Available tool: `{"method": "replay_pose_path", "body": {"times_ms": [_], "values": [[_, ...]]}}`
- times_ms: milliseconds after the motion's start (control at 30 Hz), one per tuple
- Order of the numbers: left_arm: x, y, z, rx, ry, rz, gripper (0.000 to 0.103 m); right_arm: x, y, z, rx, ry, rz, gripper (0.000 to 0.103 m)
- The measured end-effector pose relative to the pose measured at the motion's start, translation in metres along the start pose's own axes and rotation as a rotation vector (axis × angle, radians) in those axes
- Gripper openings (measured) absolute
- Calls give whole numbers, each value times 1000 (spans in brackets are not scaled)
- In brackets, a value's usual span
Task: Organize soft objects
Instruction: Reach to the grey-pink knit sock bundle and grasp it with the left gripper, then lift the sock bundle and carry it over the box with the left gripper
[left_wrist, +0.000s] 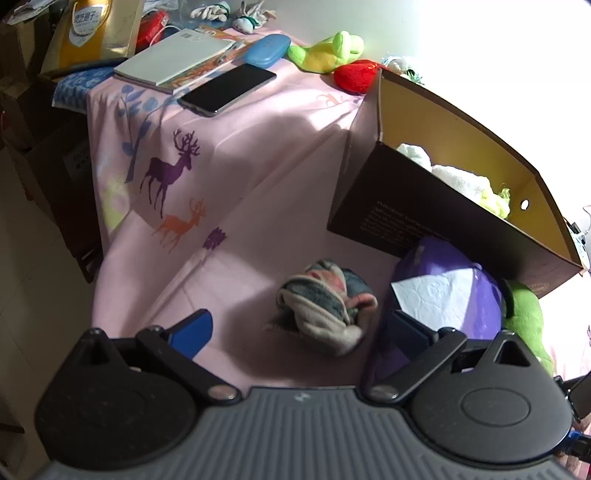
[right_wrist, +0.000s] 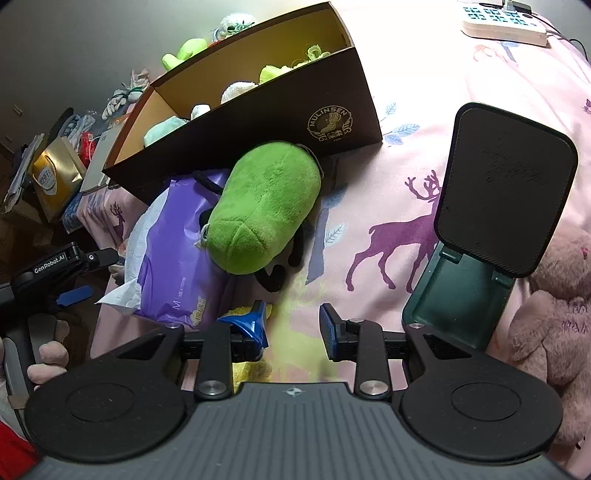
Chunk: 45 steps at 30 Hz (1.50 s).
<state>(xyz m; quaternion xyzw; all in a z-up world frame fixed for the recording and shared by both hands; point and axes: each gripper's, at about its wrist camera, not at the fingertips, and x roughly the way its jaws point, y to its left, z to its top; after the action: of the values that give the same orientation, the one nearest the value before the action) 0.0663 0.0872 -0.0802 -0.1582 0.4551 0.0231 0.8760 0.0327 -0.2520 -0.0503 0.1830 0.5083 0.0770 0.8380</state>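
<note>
The left gripper (left_wrist: 297, 326) hangs over the pink deer-print sheet (left_wrist: 229, 155) with its blue-padded jaws spread wide; between them, on the sheet, lies a bundled grey-and-pink fleece sock (left_wrist: 327, 308), touched by neither finger; just to its right sits a purple tissue pack (left_wrist: 448, 291), wedged against the near wall of the dark cardboard box (left_wrist: 406, 206); the box holds white and pale-green plush pieces (left_wrist: 461, 181); far back on the sheet lie a yellow-green plush (left_wrist: 327, 50) and a red plush (left_wrist: 356, 75), near a phone (left_wrist: 229, 90) and a blue case (left_wrist: 267, 50).

The right gripper (right_wrist: 291, 325) is also open and holds nothing; ahead of it a green plush toy (right_wrist: 266, 206) rests partly on the tissue pack and against the box front; a black-and-green phone stand (right_wrist: 480, 221) stands to the right, beside a pink plush bear (right_wrist: 554, 295).
</note>
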Motion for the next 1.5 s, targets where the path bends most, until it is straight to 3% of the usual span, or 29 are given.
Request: {"method": "replay_pose_path", "body": {"times_ms": [233, 333, 433, 500, 600, 900, 1100, 1333, 1500], "values": [[24, 6, 7, 0, 41, -21, 78, 3, 2, 4, 29, -9, -24, 14], [30, 8, 7, -2, 48, -58, 77, 5, 3, 6, 37, -9, -29, 14], [31, 8, 8, 15, 46, -100, 67, 8, 5, 8, 43, -9, -30, 14], [31, 6, 9, 26, 48, -135, 53, 10, 8, 9, 44, -6, -29, 14], [28, 3, 8, 50, 38, -148, 46, 13, 12, 12, 45, -3, -24, 14], [16, 2, 4, 92, 9, -155, 39, 19, 20, 18, 43, 1, -4, 14], [-17, 9, 11, 99, -62, -161, 38, 18, 21, 21, 41, 0, 3, 14], [-62, -13, 43, 147, -212, -262, 38, 11, 16, 19, 53, -20, 8, 14], [-54, -60, 66, 232, -217, -356, 38, 0, 6, 14, 88, -55, -6, 14]]}}
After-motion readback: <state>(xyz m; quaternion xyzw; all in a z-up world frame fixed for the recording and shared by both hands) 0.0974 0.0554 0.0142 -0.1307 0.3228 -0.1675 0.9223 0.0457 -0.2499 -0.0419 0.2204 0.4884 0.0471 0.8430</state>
